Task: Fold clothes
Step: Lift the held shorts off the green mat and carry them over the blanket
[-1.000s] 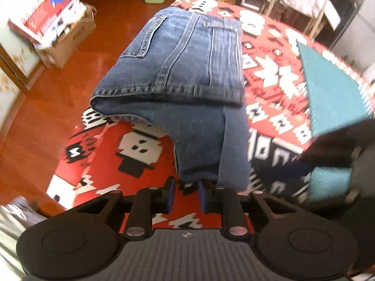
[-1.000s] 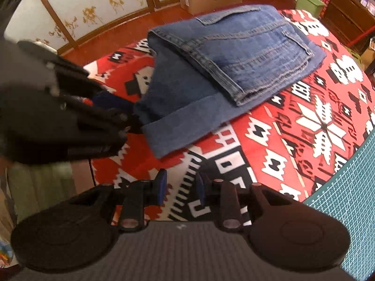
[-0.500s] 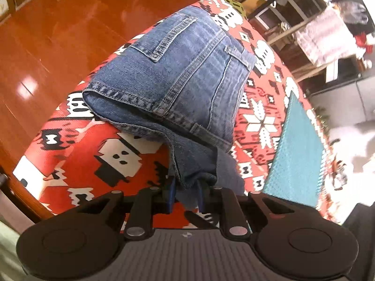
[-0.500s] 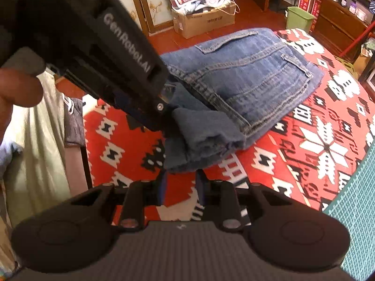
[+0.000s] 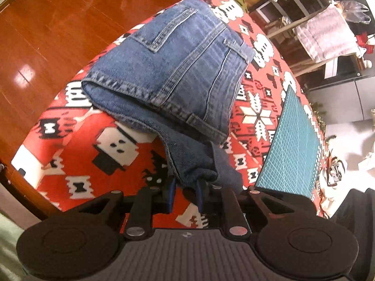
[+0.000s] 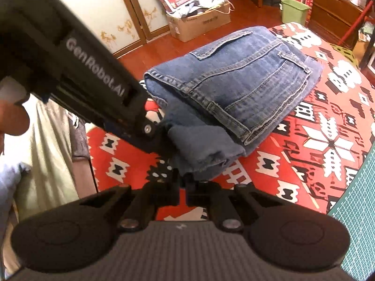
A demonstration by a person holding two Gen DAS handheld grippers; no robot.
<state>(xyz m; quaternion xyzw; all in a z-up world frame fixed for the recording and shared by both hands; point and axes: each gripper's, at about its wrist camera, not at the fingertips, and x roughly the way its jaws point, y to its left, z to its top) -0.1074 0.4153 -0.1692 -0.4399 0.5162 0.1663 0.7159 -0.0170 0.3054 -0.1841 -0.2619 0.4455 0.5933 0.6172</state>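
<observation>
your left gripper (image 5: 185, 193) is clamped on the bunched lower end of the jeans (image 5: 178, 70), denim pinched between its blue-padded fingers (image 5: 170, 194). your right gripper (image 6: 184, 185) has its fingers drawn nearly together at the corner of that same loose end; cloth seems caught between them, though the nip itself is hard to see. from the right wrist view your left gripper body crosses the frame and meets the cloth just beside your right one.

outward from the grip, the jeans lie folded on the patterned red tablecloth (image 5: 77, 154), waistband and back pocket uppermost, with the leg end sticking out from under toward you. a teal cutting mat (image 5: 295, 145) lies well to the right.

a second ago only your left gripper held the hem and your right one hung clear of it over the cloth; half a second ago it was closing in on the end. now both are at the end, and the end is gathered into a lump rather than lying flat. that suggests, as a judgement, you are set to carry this end over or under the stack for one more fold.
</observation>
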